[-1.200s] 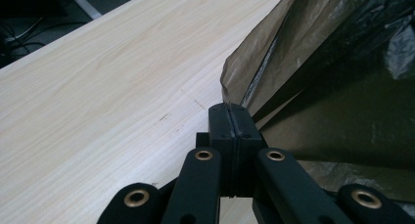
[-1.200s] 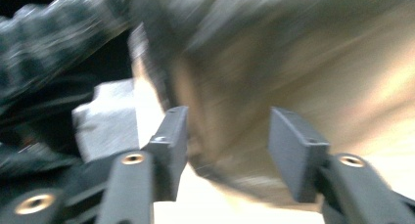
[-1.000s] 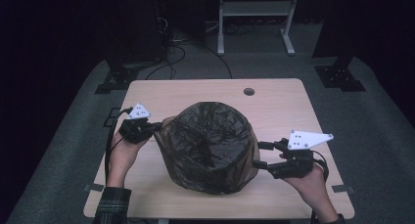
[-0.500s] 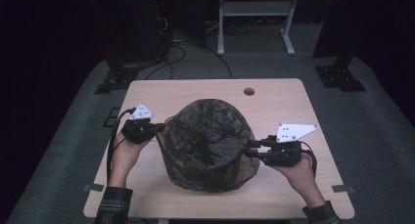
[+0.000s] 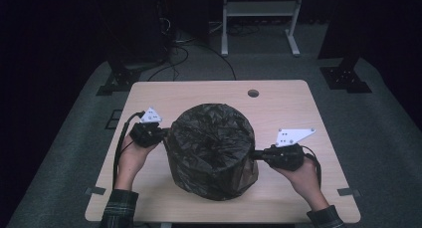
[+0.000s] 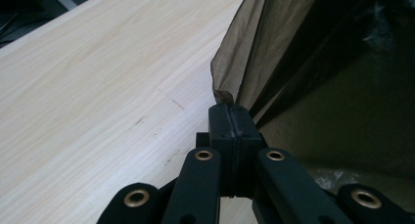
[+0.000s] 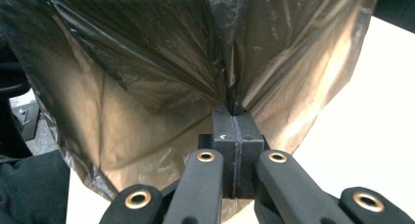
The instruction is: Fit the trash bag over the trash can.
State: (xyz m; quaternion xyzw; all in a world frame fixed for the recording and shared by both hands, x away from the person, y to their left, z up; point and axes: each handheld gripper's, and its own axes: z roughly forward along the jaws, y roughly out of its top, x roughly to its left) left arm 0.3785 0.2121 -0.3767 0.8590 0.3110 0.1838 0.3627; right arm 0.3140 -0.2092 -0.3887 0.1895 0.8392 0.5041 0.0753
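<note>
The left gripper (image 5: 160, 134), held in a person's left hand (image 5: 130, 156), pinches a fold of a dark, translucent plastic bag (image 5: 211, 148) at the bag's left side; in the left gripper view its gripper (image 6: 230, 117) has both black jaws pressed flat together with a small tab of the brownish film sticking out above them. The right gripper (image 5: 255, 155), held in the right hand (image 5: 301, 177), grips the opposite side of the bag, and in the right gripper view its gripper (image 7: 234, 117) is likewise fully closed, with gathered pleats of the bag (image 7: 161, 62) fanning upward and outward from the clamped point. The bag stands as a rounded, crinkled dome in the middle of a light wooden table (image 5: 189, 96), slightly toward the person's edge, its bottom hem resting on the tabletop, and it is stretched between the two grippers. A grey three-cornered plate (image 5: 295, 136) tops the right gripper and a smaller one (image 5: 150, 116) tops the left, from which a black cable (image 5: 121, 138) loops back along the table. A round hole (image 5: 253, 93) sits near the table's far edge. Plaid sleeves (image 5: 119, 210) show at the near edge. Beyond the table lie a grey carpeted floor (image 5: 388, 133), dark stand bases and a white metal frame (image 5: 259, 9).
</note>
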